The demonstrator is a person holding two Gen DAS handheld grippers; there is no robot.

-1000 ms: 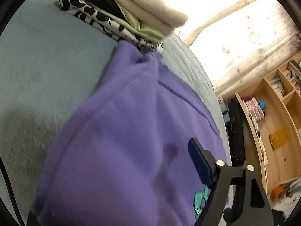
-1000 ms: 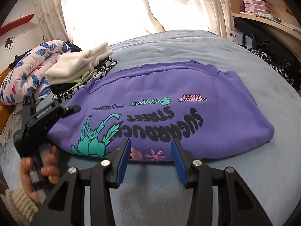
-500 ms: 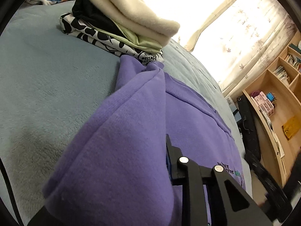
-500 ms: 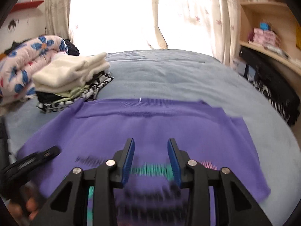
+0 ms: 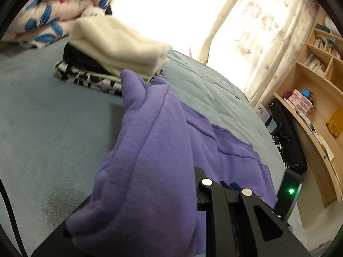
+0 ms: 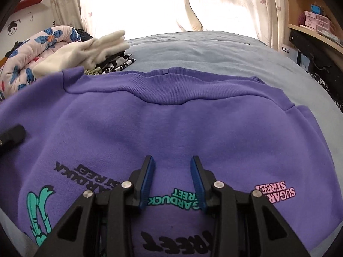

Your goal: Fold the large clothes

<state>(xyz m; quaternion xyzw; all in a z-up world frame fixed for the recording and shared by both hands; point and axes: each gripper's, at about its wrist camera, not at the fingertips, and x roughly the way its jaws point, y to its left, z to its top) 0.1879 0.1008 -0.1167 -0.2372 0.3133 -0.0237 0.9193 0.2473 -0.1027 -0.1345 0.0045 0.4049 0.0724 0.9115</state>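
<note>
Sweatshirt on the bed, print up, collar far, hem near; long axis across the bed. Left claw just clenched on its left edge, fold of cloth lifted. Right claw released, jaws apart, hovering above the print. Best carried across toward the far side in one arc, edges matched, right claw pinning the middle as crease line. Beyond the collar, folded stack, then quilt.

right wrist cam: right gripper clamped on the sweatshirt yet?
No: the right gripper hovers over the purple sweatshirt with its jaws apart and no fabric pinched between them.
</note>
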